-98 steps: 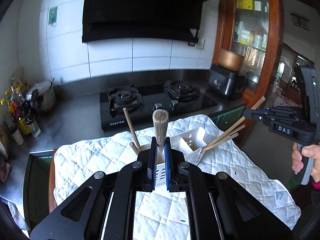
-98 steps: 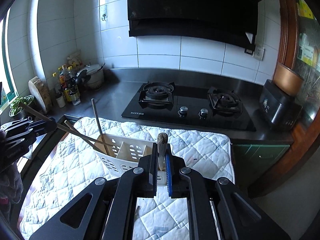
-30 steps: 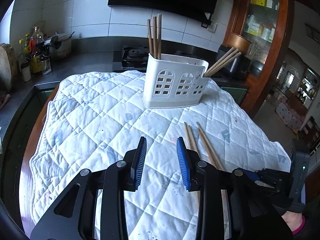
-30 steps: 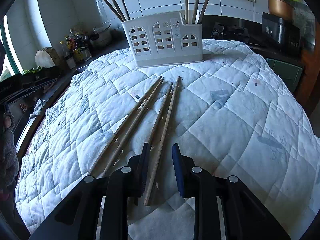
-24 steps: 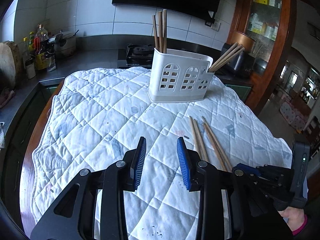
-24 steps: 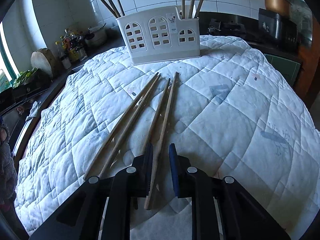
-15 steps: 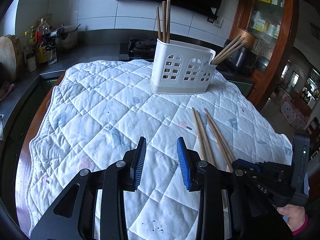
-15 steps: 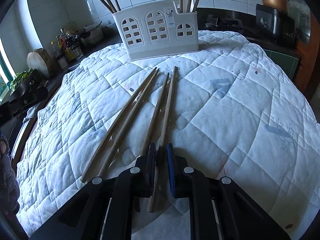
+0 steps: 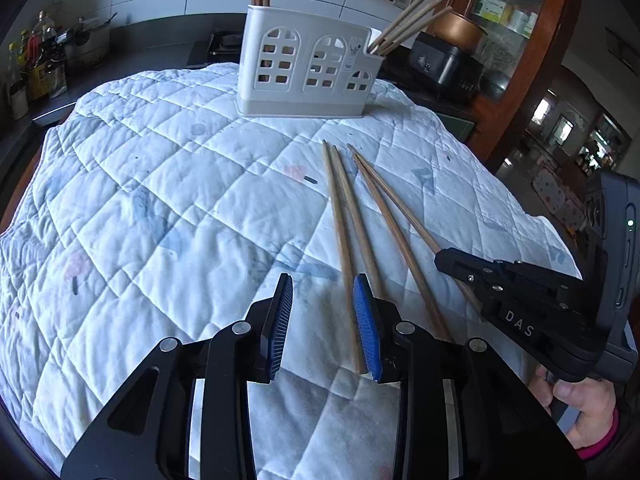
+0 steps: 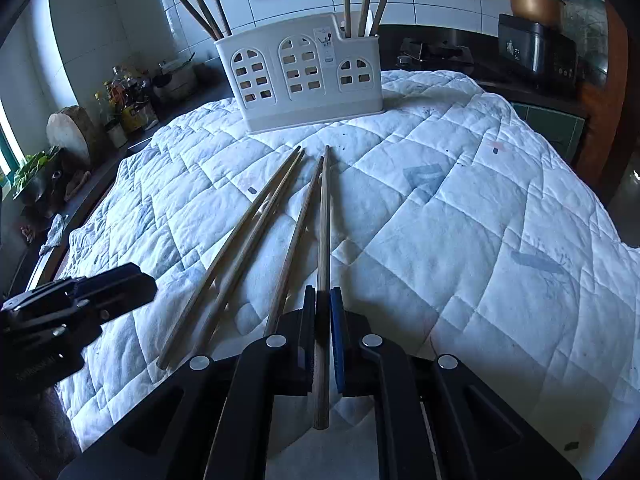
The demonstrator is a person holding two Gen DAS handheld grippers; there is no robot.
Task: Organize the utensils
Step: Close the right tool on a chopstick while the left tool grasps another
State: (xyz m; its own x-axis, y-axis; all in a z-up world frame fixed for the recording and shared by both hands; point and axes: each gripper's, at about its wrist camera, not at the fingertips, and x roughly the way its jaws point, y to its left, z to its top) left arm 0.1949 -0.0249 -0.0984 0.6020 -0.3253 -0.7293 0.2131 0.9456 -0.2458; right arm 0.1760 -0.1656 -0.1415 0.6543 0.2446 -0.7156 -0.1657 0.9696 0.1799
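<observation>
Jaws of the right gripper (image 10: 322, 312) have just clamped one chopstick (image 10: 323, 216), ready for the white caddy (image 10: 308, 76); left gripper (image 9: 322, 320) waits open.

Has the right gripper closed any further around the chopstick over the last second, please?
Yes. The right gripper has narrowed from an open gap to shut on the rightmost chopstick, which still lies pointing at the white holder.

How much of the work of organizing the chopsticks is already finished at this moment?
Done: six chopsticks stand in the white holder, three at each end. In hand: the right tool is shut on the rightmost chopstick on the quilt. Left: three more chopsticks lie beside it; the left tool is open and empty.
</observation>
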